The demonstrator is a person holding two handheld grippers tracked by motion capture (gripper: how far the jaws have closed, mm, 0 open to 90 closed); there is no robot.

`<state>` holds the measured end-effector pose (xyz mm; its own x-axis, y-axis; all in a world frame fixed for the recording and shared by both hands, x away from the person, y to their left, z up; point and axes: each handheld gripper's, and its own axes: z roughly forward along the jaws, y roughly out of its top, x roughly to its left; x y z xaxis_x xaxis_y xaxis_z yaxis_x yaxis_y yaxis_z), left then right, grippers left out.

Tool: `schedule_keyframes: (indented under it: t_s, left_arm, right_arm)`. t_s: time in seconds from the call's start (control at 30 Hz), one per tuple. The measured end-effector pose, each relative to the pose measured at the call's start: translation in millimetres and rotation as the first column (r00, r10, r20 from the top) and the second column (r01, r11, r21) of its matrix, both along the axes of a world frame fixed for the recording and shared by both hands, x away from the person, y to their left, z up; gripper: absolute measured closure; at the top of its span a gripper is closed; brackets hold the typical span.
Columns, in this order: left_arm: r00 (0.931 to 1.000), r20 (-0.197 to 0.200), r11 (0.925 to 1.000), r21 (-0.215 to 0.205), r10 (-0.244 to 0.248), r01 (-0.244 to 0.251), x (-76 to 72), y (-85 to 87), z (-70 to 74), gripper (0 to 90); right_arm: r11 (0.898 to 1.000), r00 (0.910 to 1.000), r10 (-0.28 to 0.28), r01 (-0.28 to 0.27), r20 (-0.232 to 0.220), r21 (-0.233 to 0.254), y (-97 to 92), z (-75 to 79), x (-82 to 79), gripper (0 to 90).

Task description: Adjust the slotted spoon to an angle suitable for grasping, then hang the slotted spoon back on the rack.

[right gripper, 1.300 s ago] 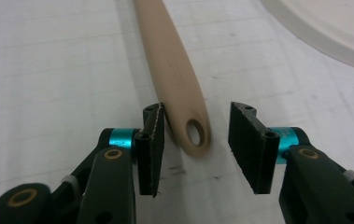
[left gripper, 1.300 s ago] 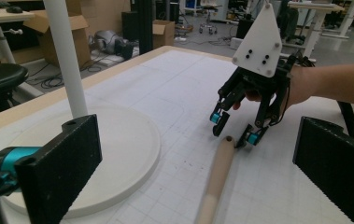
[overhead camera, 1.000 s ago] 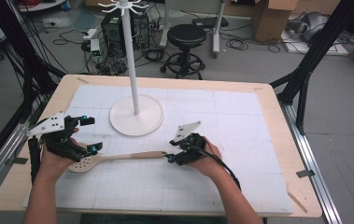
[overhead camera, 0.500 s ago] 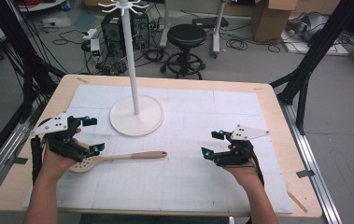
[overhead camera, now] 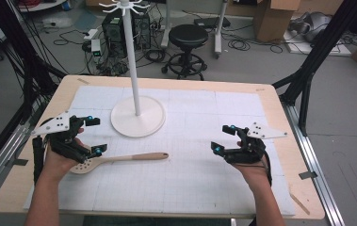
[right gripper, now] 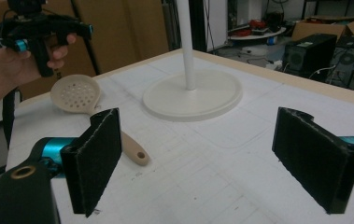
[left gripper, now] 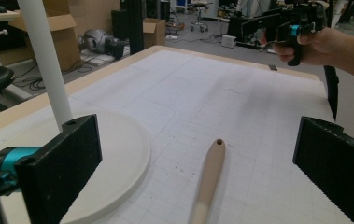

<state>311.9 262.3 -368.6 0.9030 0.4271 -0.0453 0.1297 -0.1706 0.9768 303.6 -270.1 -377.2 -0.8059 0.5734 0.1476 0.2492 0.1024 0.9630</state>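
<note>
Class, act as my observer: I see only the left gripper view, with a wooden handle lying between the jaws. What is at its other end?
Observer: The right gripper view shows a round, perforated head; it is a slotted spoon, lying flat on the table.
Operator: Are the right gripper's jaws open?
Observer: Yes. The right gripper has its jaws wide apart with nothing between them, seen in its own view.
Operator: What tops the white pole?
Observer: In the high view the stand ends in a ring of small hooks.
Operator: Is the left gripper touching the spoon?
Observer: The left gripper is open; its lower jaw sits just over the spoon's neck, but contact cannot be judged.
</note>
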Motion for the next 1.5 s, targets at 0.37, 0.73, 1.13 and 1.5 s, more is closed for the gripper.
schedule_keyframes:
  t_s: [0.37,0.73,1.13,1.5]
  left_arm:
    - [0.9998,-0.001,0.9998,-0.001,-0.020,0.020,-1.5,-1.7,1.8,1.8]
    - [0.9991,-0.021,0.9987,0.035,-0.036,0.037,1.4,-7.0,-1.3,1.7]
    - [0.9938,-0.083,0.9860,0.143,-0.074,0.085,3.5,-38.3,-11.4,1.7]
    - [0.9838,-0.167,0.9348,0.335,-0.065,0.118,17.6,-73.8,-27.4,1.7]
  right_arm:
    - [1.000,0.9998,-0.018,0.018,-0.002,0.020,-8.3,0.0,-0.8,14.5]
    - [1.000,0.9996,-0.026,0.026,-0.013,0.010,-9.5,-1.7,1.5,14.5]
    - [0.997,0.9989,-0.042,0.043,0.019,-0.056,-6.1,-1.6,-0.9,14.6]
    - [0.998,0.9987,-0.050,0.050,0.015,-0.038,-10.3,-0.6,0.6,14.5]
